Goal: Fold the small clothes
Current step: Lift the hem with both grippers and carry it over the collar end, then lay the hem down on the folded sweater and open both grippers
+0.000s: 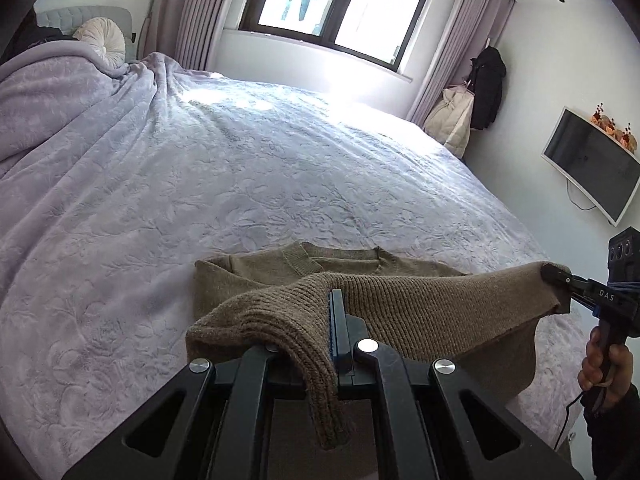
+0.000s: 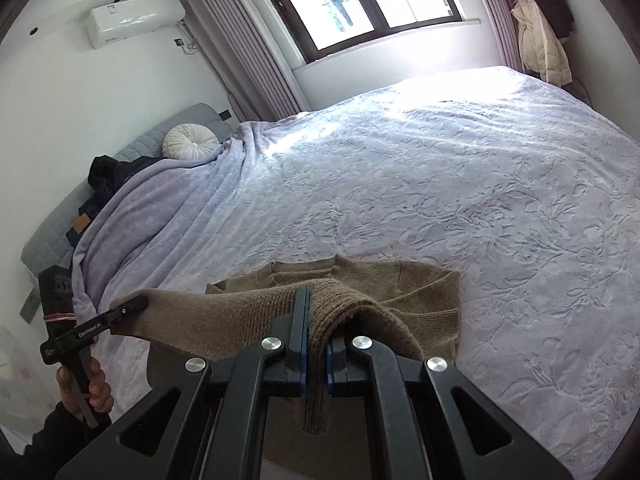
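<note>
nearest, the brown sweater's ribbed hem [image 1: 304, 320] is clamped in both grippers, left gripper [image 1: 339, 300] and right gripper [image 2: 306, 300], jaws clenched on knit. the hem edge is held taut left to right between them. beyond, the collar [image 1: 340, 258] lies farther on the bedspread [image 1: 280, 160]; sleeves probably tucked under, not visible.

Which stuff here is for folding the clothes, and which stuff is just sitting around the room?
For the folding:
- brown sweater, hem lifted, collar end lying on the bed
- left claw, shut on the sweater
- right claw, shut on the sweater
- bed underneath

Just sitting around:
- round cushion
- coats hanging on the wall
- TV
- air conditioner
</note>
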Available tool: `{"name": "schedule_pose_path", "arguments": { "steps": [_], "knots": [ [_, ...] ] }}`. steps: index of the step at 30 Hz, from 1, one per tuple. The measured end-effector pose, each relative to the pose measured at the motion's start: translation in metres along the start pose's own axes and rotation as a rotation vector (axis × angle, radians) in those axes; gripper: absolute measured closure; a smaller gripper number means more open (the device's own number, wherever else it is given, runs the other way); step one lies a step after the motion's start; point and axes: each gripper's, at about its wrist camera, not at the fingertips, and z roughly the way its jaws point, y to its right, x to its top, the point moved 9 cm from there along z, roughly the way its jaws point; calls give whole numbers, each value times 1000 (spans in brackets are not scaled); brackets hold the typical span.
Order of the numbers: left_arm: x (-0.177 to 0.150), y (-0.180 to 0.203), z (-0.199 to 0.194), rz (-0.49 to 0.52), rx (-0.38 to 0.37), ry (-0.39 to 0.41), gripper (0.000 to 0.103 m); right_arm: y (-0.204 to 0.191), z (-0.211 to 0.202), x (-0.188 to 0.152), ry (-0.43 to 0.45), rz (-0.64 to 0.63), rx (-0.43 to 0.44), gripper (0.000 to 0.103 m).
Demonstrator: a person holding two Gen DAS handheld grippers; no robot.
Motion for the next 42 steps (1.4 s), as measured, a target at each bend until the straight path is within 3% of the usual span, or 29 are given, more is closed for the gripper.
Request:
{"name": "schedule_pose_path", "arguments": {
  "steps": [11,17,22,27,28,29,30,31,33,35,39,42],
  "knots": [
    [27,-40,129,-67,48,-133,96,61,117,19,-118,134,-72,97],
    [8,-61,188,-123,83,-254,95,93,171,14,-202,181,-118,97],
    [5,-61,196,-127,66,-275,95,106,195,-2,-264,191,-133,96],
    [8,-65,196,-176,19,-331,94,112,194,-3,-279,276,-99,95],
    [8,-67,192,-198,2,-340,82,112,192,-3,-285,292,-96,93],
    [6,-68,188,-213,-15,-340,60,113,188,-3,-287,305,-94,88],
    [6,-68,182,-228,-38,-335,46,113,185,-2,-282,310,-99,83],
    [5,-68,174,-240,-55,-326,34,115,178,-2,-276,308,-112,72],
    [7,-69,156,-231,-38,-300,32,119,166,-2,-258,310,-128,55],
    [6,-76,138,-209,16,-278,16,126,148,-1,-221,322,-155,40],
    [12,-79,111,-173,76,-203,16,129,118,7,-139,272,-240,40],
    [12,-58,98,-74,71,-167,16,108,109,8,-134,158,-258,40]
  ]
}}
